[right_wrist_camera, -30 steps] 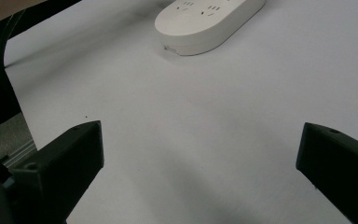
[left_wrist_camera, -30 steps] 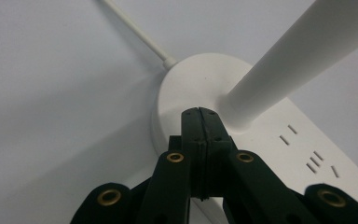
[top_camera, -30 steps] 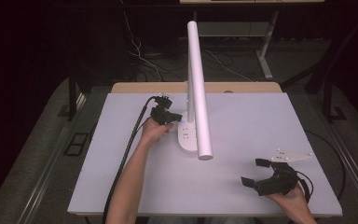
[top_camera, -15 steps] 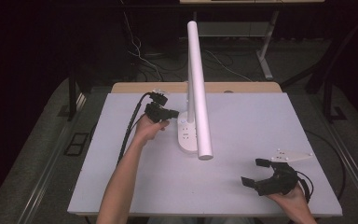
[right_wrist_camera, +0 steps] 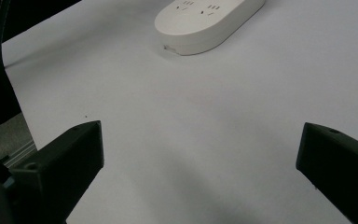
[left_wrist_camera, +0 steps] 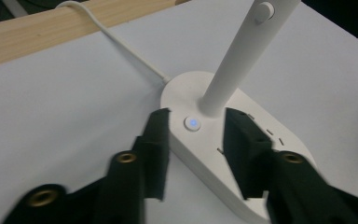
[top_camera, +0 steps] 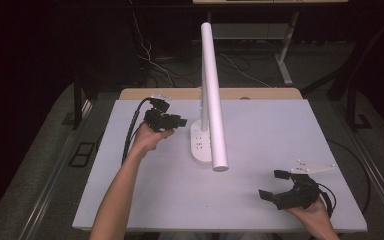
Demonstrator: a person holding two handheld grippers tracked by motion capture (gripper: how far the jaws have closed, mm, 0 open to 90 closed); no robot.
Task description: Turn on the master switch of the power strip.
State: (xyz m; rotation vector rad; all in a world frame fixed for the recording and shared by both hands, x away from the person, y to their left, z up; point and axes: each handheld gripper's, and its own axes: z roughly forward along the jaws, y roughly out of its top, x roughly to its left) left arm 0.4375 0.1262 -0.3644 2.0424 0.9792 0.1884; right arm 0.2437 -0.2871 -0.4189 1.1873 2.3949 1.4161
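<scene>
1. Hovering at the lamp base (top_camera: 200, 145): left gripper (top_camera: 179, 121) sits just left of the white desk lamp (top_camera: 212, 100), near the far middle of the worktop (top_camera: 280, 130) in the high view.
2. Left gripper view adds detail the high view lacks: a round button (left_wrist_camera: 193, 123) with a small blue light on the base, right at the foot of the lamp stem (left_wrist_camera: 235, 60). The fingers (left_wrist_camera: 156, 149) have just been opening; they stand parted either side of the button, above the base, pads not pressing on anything.
3. Same view shows the white cord (left_wrist_camera: 121, 49) leaving the base toward the wooden edge (left_wrist_camera: 37, 35) at the back of the worktop, plus socket slots on the base's right part.
4. High view gives the overall layout: lamp stem upright, long tubular head angled forward over the base toward the person; left forearm reaching in from the bottom.
5. Right gripper (top_camera: 274, 186) rests in the person's hand at the near right corner, well apart from the lamp, fingers wide open, nothing between them.
6. Right gripper view confirms: both fingers (right_wrist_camera: 70, 158) spread at the frame edges over bare worktop, with the socket end of the base (right_wrist_camera: 209, 21) far off at the top.
</scene>
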